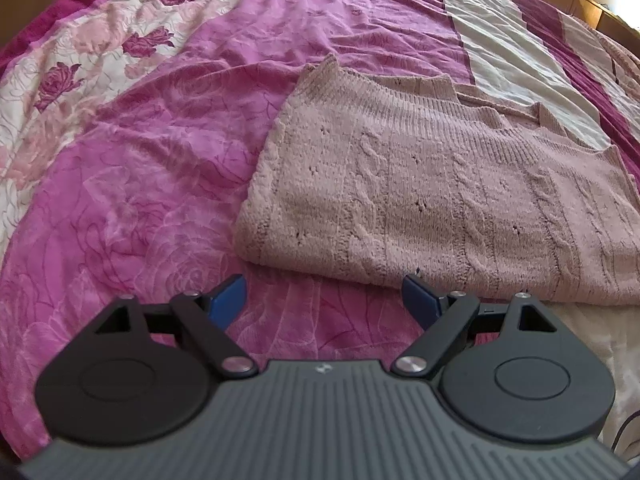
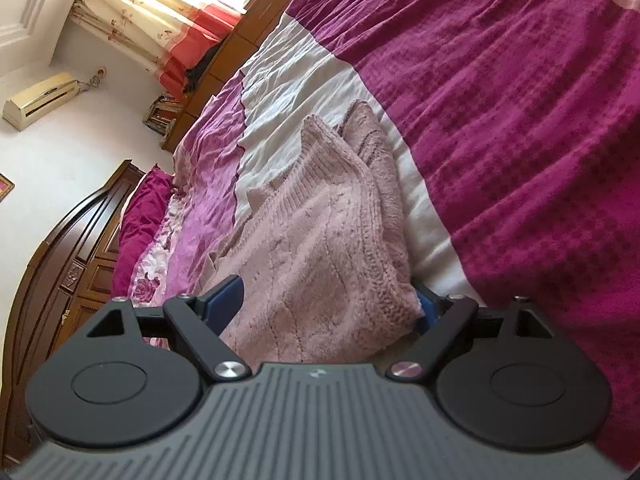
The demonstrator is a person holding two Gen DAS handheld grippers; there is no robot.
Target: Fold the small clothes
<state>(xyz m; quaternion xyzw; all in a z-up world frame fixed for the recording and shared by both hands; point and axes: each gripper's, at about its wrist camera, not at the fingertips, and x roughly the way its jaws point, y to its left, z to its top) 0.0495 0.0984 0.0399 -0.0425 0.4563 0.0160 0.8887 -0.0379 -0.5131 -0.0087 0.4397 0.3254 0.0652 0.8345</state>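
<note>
1. Left wrist view, far left: floral band of the bedspread, white and pale pink with dark magenta roses. Beside it, a wide pink rose-embossed field.
2. Left tongs: spread wide, nothing between the blue fingers. They hover over bare pink bedspread, just short of the sweater's near edge.
3. Pink knitted sweater: folded, lying flat on the bed, cable and eyelet pattern on top. Its left part rests on pink cloth, its far right part on a white stripe.
4. Right wrist view, far left: air conditioner on the wall, dark wooden headboard, patterned curtain.
5. Right tongs: spread wide, straddling the sweater's near end. The knit sits between the fingers, covering most of the right one; not pinched.
6. Far right: dark magenta stripe of the bedspread.
</note>
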